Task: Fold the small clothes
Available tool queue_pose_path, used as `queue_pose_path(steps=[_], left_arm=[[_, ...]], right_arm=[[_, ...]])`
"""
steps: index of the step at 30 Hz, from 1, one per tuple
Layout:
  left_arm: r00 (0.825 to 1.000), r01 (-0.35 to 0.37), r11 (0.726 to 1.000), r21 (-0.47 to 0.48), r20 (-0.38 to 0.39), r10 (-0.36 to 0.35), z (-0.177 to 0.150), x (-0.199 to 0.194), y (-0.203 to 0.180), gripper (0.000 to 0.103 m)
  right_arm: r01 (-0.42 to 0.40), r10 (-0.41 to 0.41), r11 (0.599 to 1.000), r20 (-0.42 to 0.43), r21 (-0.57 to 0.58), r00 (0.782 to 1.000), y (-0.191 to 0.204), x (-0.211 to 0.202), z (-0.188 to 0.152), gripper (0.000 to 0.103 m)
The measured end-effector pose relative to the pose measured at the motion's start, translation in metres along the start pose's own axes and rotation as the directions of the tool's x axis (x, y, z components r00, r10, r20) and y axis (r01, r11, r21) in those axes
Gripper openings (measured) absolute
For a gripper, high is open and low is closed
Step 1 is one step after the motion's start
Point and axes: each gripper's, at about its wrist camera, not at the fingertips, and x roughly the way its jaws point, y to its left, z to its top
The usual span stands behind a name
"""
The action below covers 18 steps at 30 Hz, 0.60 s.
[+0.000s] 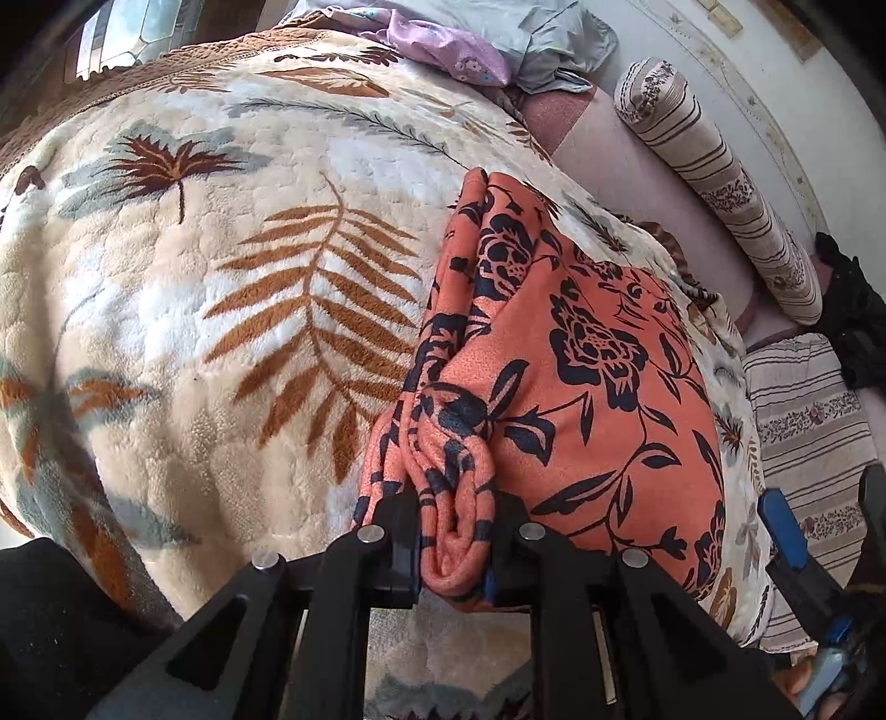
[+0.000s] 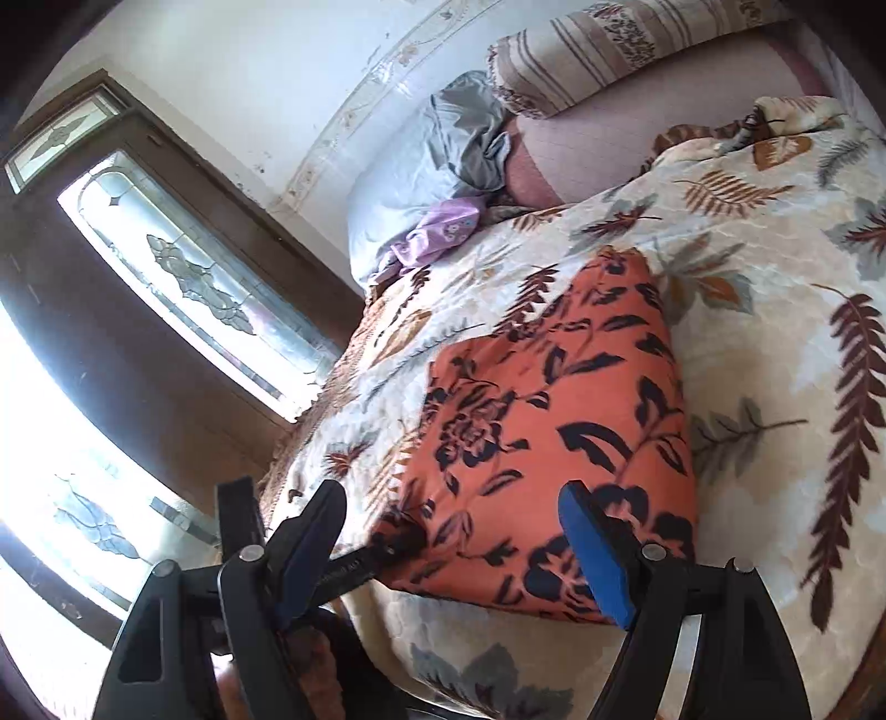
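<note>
An orange garment with a dark floral print lies folded on the cream leaf-pattern blanket. My left gripper is shut on the garment's bunched near-left edge, the folds squeezed between its fingers. In the right wrist view the same garment lies as a rough rectangle on the blanket. My right gripper is open, its blue-padded fingers spread either side of the garment's near edge, holding nothing. The right gripper also shows in the left wrist view at the far right.
A grey cloth and a lilac cloth lie at the far end of the bed. Striped bolster pillows lie along the wall side. A dark wooden window frame stands left of the bed.
</note>
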Motion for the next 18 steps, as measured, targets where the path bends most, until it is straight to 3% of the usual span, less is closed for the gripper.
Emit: queue_pose_path(steps=[3, 5, 8, 10, 11, 12, 13, 14, 16, 18], left_arm=[[1.0, -0.003, 1.0, 0.002, -0.002, 0.003, 0.001, -0.006, -0.001, 0.02], [1.0, -0.014, 1.0, 0.012, 0.022, 0.013, 0.004, -0.022, -0.007, 0.024], [0.987, -0.048, 0.996, 0.078, 0.154, 0.036, 0.01, -0.059, -0.028, 0.03], [0.979, -0.024, 0.993, 0.116, 0.203, 0.0, 0.018, -0.071, -0.045, 0.054], [0.978, -0.003, 0.989, 0.146, 0.209, -0.028, 0.023, -0.068, -0.053, 0.058], [0.979, -0.01, 0.983, 0.183, 0.202, -0.028, 0.026, -0.06, -0.06, 0.061], [0.985, -0.056, 0.976, 0.209, 0.169, 0.02, 0.029, -0.042, -0.065, 0.061], [0.99, -0.108, 0.972, 0.21, 0.108, 0.087, 0.031, -0.019, -0.063, 0.061], [0.984, -0.176, 0.969, 0.174, -0.001, 0.178, 0.026, 0.021, -0.044, 0.064], [0.991, -0.134, 0.982, 0.135, 0.043, 0.129, 0.019, 0.022, -0.03, 0.071]], right_arm=[[-0.077, 0.084, 0.994, -0.092, 0.083, 0.992, -0.011, 0.034, 0.012, 0.086], [-0.003, 0.041, 0.979, -0.182, 0.204, 0.983, -0.04, 0.061, 0.004, 0.086], [-0.026, 0.062, 0.977, -0.165, 0.211, 0.984, -0.045, 0.06, 0.0, 0.086], [-0.023, 0.061, 0.979, -0.182, 0.202, 0.981, -0.042, 0.061, -0.001, 0.086], [-0.027, 0.066, 0.978, -0.183, 0.205, 0.981, -0.043, 0.061, -0.001, 0.086], [-0.032, 0.073, 0.976, -0.186, 0.213, 0.98, -0.044, 0.061, -0.001, 0.086], [-0.037, 0.082, 0.974, -0.193, 0.225, 0.978, -0.044, 0.06, 0.001, 0.085], [-0.049, 0.097, 0.97, -0.193, 0.24, 0.976, -0.045, 0.056, 0.003, 0.086], [-0.093, 0.143, 0.959, -0.175, 0.267, 0.974, -0.046, 0.045, 0.013, 0.086], [-0.161, 0.207, 0.944, -0.138, 0.288, 0.969, -0.047, 0.034, 0.03, 0.086]])
